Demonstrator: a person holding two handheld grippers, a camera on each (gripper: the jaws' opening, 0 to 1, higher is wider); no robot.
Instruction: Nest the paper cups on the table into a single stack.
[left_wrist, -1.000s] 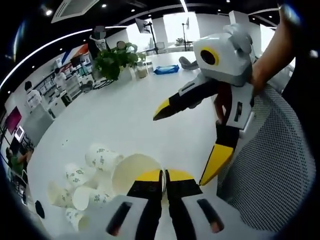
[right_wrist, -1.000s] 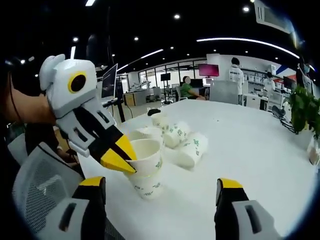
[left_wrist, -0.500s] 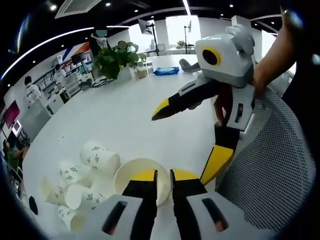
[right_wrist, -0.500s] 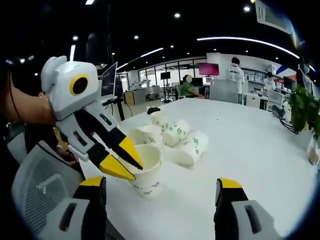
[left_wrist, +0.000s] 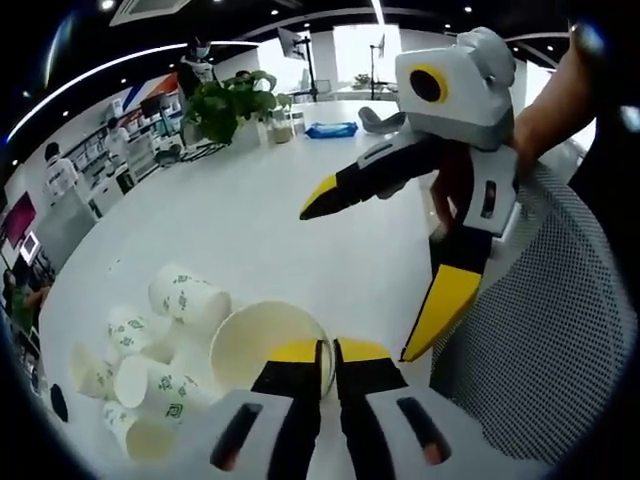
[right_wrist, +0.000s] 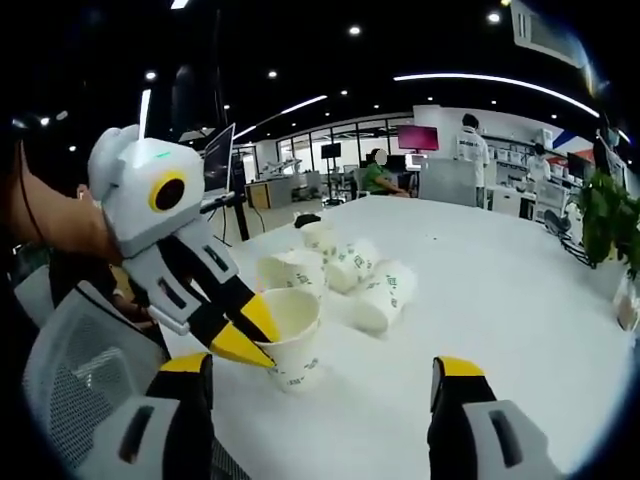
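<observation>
White round table (left_wrist: 250, 215) in an open office, seen from both grippers. In the left gripper view, left gripper (left_wrist: 327, 352) at bottom centre, yellow-tipped jaws nearly together, pinching the near rim of an upright paper cup (left_wrist: 262, 343), mouth open toward the camera. In the right gripper view, the same gripper (right_wrist: 262, 332) coming in from the left, held by a hand (right_wrist: 55, 225), tips clamped on the rim of that cup (right_wrist: 293, 335), standing near the table edge.

Beyond and beside the held cup, loose cups (left_wrist: 150, 365) lying on their sides in a cluster, white with small green print; in the right gripper view, same cluster (right_wrist: 345, 272) farther along the table, some touching each other.

Right gripper (right_wrist: 325, 390) at the bottom of its own view, jaws spread wide, nothing between them, hovering above bare table just beside the held cup. In the left gripper view, that gripper (left_wrist: 360, 270) at upper right, jaws splayed far apart, gripped by a hand (left_wrist: 545, 115).

Grey mesh chair back (left_wrist: 545, 340) at right of the left gripper view. Potted plant (left_wrist: 225, 105) and blue packet (left_wrist: 331, 130) at the far table side. People (right_wrist: 470, 150) standing and sitting in the background.
</observation>
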